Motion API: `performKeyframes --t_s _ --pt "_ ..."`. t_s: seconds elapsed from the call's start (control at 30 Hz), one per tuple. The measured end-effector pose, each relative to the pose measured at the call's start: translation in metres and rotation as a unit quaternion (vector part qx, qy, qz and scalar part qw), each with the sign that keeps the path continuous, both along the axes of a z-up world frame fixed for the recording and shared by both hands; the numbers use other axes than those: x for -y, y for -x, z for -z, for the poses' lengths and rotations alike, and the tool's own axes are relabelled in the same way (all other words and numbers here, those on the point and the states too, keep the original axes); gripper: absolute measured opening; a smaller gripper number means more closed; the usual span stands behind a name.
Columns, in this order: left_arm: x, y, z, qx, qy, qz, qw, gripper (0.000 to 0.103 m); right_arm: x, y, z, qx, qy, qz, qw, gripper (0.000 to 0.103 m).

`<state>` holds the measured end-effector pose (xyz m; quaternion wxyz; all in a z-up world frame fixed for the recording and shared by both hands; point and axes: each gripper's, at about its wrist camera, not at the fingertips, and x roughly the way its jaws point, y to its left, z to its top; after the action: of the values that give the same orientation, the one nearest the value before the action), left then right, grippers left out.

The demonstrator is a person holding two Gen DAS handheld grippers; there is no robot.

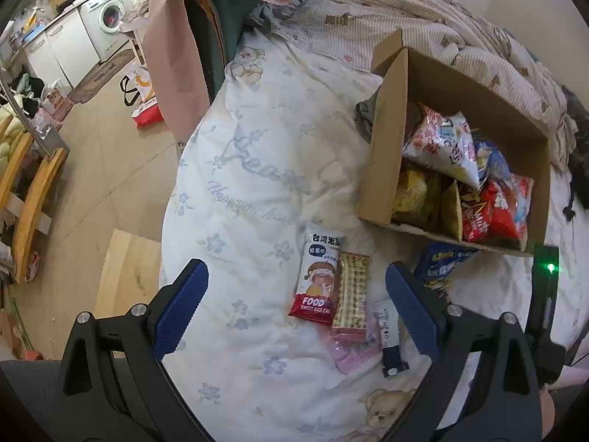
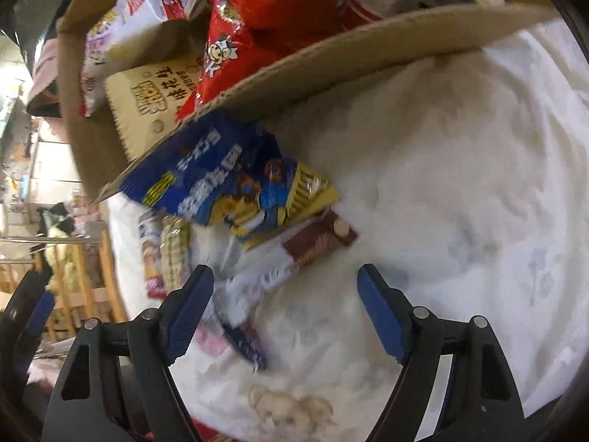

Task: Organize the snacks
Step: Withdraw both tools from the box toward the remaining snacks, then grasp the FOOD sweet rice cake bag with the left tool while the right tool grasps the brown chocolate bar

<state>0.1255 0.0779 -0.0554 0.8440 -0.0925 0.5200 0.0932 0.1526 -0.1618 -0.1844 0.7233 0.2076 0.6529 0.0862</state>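
Note:
A cardboard box (image 1: 383, 154) full of snack bags stands on the bed at the right. Loose snacks lie in front of it on the white quilt: a red-and-white rice cake packet (image 1: 318, 276), a yellow checked pack (image 1: 351, 294), a pink packet (image 1: 353, 353), a dark blue bar (image 1: 388, 335) and a blue bag (image 1: 441, 261). My left gripper (image 1: 296, 272) hangs open above the rice cake packet. My right gripper (image 2: 285, 272) is open low over the quilt, just below the blue bag (image 2: 228, 184), a brown bar (image 2: 320, 239) and a white wrapper (image 2: 265, 276). Its pads touch nothing.
The box's front wall (image 2: 331, 59) rises close ahead of the right gripper. A rumpled patterned blanket (image 1: 405, 18) lies behind the box. The bed's edge drops to a tiled floor (image 1: 110, 169) at the left, with wooden furniture (image 1: 33, 191) and a washing machine (image 1: 108, 18) beyond.

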Motion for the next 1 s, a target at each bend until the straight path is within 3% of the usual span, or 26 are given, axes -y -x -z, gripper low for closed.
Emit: performKeyframes --t_s 0.13,0.2,0.33,0.6,0.87,1.0 --pt "-0.008 0.001 0.004 -0.006 -0.008 -0.018 0.9998 0.096 -0.012 -0.003 -0.002 0.01 0.051 -0.028 0.998 0.069" --pt "-0.013 -0.001 0.007 -0.012 -0.002 -0.026 0.9996 0.096 -0.015 0.0 -0.004 0.017 0.075 -0.047 0.996 0.056" --pt "-0.02 -0.007 0.018 -0.035 0.002 -0.045 0.9984 0.096 0.008 0.009 -0.004 0.014 0.067 -0.041 0.997 0.019" --pt "-0.025 -0.016 0.048 -0.082 0.021 -0.047 0.9953 0.096 0.046 0.041 -0.022 0.027 0.013 -0.044 0.999 0.018" --pt "-0.023 -0.027 0.07 -0.111 0.009 -0.045 0.9927 0.09 0.054 0.039 -0.053 0.067 0.02 -0.04 0.997 0.018" --pt "-0.018 -0.039 0.08 -0.123 0.001 -0.026 0.9921 0.083 0.055 0.035 -0.066 0.089 0.024 -0.04 0.995 0.018"
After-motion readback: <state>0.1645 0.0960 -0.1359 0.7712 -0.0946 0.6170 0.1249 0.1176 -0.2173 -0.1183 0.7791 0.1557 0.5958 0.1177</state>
